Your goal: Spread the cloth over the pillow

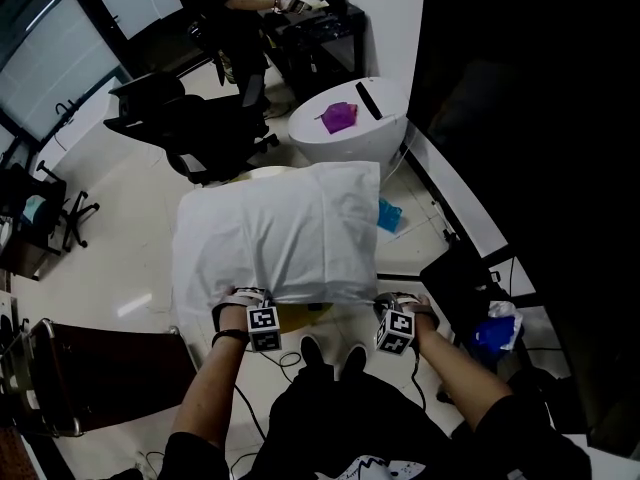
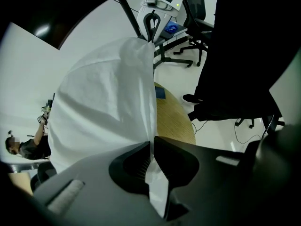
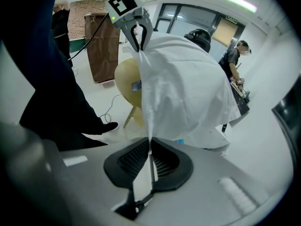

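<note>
A white cloth (image 1: 280,233) lies draped over a bulging shape on a small round wooden table (image 1: 300,316); the pillow itself is hidden under it. My left gripper (image 1: 250,300) is shut on the cloth's near left corner and my right gripper (image 1: 396,304) on its near right corner. In the left gripper view the cloth (image 2: 103,102) runs from between the left gripper (image 2: 151,147) jaws up to the right gripper (image 2: 150,26). In the right gripper view the cloth (image 3: 188,84) hangs taut between the right gripper (image 3: 150,147) and the left gripper (image 3: 138,36).
Behind the table stands a white round table (image 1: 375,138) with a purple thing (image 1: 338,117) on it. Black office chairs (image 1: 200,128) stand at the back left, a brown cabinet (image 1: 90,368) at my left. A blue item (image 1: 389,214) and cables lie on the floor.
</note>
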Motion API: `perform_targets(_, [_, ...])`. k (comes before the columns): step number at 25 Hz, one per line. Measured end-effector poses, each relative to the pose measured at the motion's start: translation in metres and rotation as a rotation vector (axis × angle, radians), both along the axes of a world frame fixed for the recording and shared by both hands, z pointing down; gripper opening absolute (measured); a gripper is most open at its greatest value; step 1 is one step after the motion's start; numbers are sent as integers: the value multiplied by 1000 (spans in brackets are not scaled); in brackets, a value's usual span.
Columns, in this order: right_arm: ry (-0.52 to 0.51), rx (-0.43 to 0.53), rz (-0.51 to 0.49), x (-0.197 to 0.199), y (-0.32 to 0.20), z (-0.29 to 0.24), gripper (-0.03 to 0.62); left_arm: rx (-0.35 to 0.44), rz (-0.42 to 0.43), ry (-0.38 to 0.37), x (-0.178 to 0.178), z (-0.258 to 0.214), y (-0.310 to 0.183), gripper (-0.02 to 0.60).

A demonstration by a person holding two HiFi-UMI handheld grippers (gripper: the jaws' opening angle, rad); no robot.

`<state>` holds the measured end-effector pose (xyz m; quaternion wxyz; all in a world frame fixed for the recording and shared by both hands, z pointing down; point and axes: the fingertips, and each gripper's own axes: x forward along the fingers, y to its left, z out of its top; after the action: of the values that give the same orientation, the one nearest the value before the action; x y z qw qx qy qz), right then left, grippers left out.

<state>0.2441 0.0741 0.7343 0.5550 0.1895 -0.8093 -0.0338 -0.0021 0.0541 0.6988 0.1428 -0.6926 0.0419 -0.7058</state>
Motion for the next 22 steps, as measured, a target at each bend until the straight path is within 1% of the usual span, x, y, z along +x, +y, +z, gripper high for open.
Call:
perform_targets(2, [-27, 5, 26, 2, -1, -8, 44, -1, -2, 2, 0, 2, -4, 11])
perform_targets(6, [-98, 10, 72, 2, -5, -30, 114, 13, -34, 16, 2, -5, -12, 39])
perform_targets(9, [-152, 25, 104, 3, -9, -52, 130, 14, -67, 40, 5, -10, -13, 77])
perform_targets(12, [-212, 37, 144, 9, -13, -77, 150, -5, -86, 75, 6, -9, -10, 111])
perform_targets(14, [-251, 50, 163, 10, -16, -101, 160, -17, -86, 101, 6, -14, -5, 114])
perform_targets(15, [-264, 68, 163, 9, -18, -117, 160, -10, -89, 121, 8, -18, -4, 114])
perform_targets(18, [-306, 143, 157, 0, -27, -160, 160, 50, -111, 178, 7, -36, -3, 115])
perform_targets(19, [-327, 161, 161, -7, -30, -172, 160, 87, -123, 199, 5, -45, -4, 117])
perform_targets(21, [-374, 184, 171, -26, -35, -189, 158, 186, -151, 242, -3, -61, -8, 132])
perform_targets(22, [-394, 192, 174, -39, -38, -195, 158, 237, -161, 243, -13, -66, -11, 149])
